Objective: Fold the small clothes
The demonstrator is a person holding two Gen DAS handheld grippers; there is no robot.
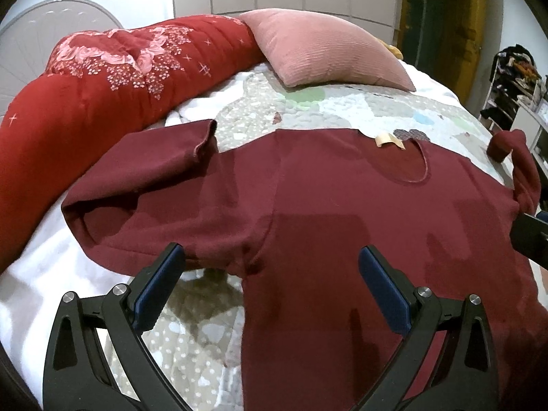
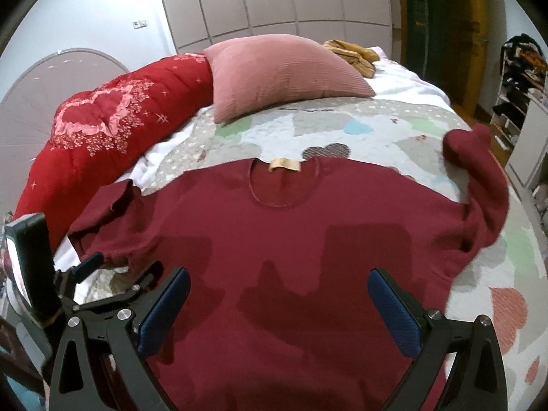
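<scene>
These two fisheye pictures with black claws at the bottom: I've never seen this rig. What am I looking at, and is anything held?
Each picture comes from a camera mounted on a hand-held tool, looking forward along its two fingers. The left tool and right tool both hang open above a maroon long-sleeved top spread flat on a patchwork quilt. Neither holds anything. Behind lie a pink cushion and a red floral duvet. The left sleeve is bent back on itself.

Bed with patchwork quilt (image 2: 342,126), pink pillow (image 2: 281,72) and red duvet (image 2: 113,126) ahead-left of the claws. White wardrobe panels (image 2: 274,0) behind. Cluttered shelf rack (image 2: 520,78) far right.
</scene>
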